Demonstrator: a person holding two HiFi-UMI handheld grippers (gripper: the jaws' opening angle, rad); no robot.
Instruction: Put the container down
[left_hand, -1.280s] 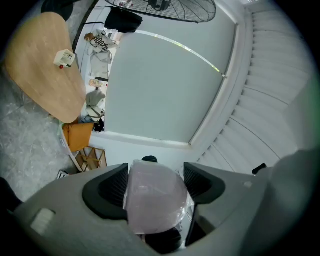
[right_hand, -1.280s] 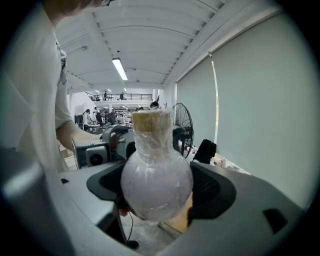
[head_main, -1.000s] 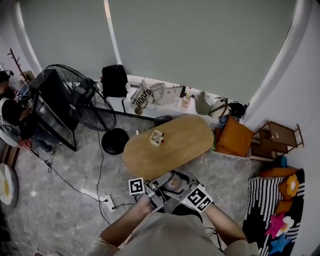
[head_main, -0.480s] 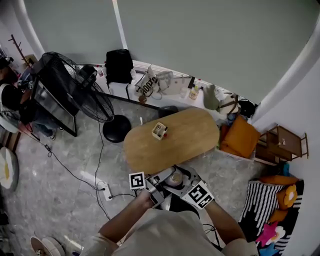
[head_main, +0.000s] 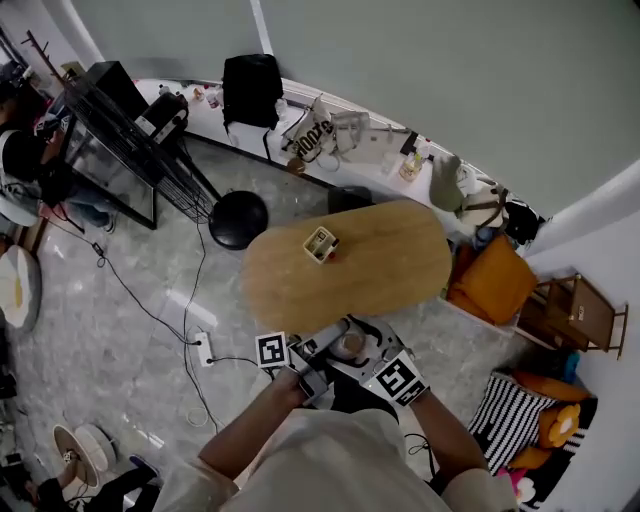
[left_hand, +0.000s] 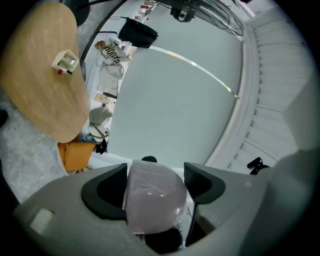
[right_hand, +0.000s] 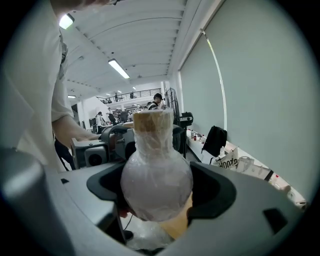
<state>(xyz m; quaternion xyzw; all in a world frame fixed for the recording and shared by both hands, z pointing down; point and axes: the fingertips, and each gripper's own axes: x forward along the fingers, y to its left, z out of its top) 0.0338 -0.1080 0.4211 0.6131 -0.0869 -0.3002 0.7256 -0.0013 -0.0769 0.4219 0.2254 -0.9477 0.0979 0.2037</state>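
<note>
Left gripper (left_hand: 155, 179) and right gripper (right_hand: 156, 186) clamp container (head_main: 347, 345); box (head_main: 320, 244) on table (head_main: 385, 272)

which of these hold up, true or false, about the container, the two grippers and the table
1. The container sits between the right gripper's jaws. True.
2. The container stands on the wooden table. False: it is held off the table, with both grippers closed on it.
3. A small box lies on the table. True.
4. The left gripper is empty. False: the container's round body fills the space between its jaws.
5. The container is bare. False: it is wrapped in clear film.
</note>
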